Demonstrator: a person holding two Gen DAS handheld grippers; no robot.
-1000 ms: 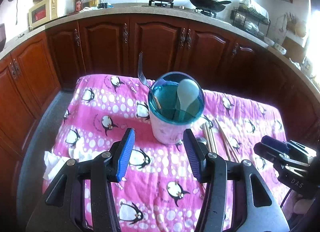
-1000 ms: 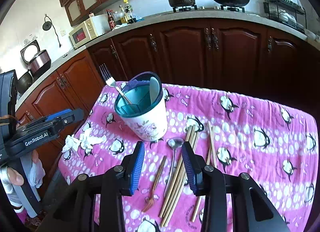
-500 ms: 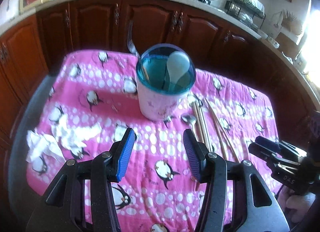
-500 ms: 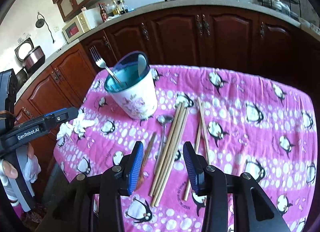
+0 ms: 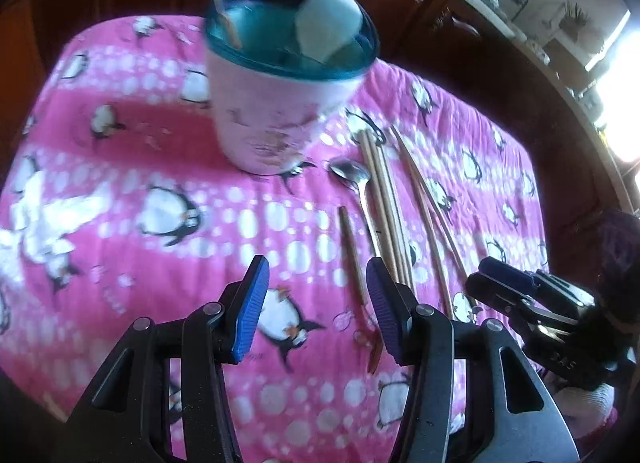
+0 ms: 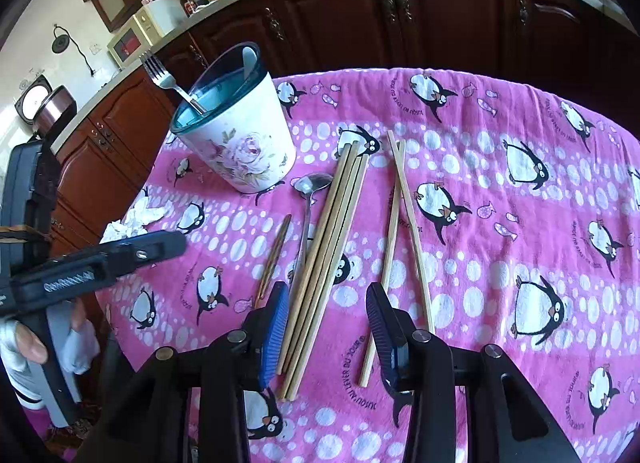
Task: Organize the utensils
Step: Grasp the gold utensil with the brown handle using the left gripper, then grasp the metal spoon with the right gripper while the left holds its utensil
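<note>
Both claws lowered toward table, right claw point(image 6: 327, 327) wide open over chopsticks point(image 6: 320, 263), left claw point(image 5: 316, 303) open, empty.

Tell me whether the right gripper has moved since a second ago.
Yes. The right gripper has moved down and toward the chopsticks: against the holder cup, they now lie between its open fingers; earlier they lay ahead of them.
</note>
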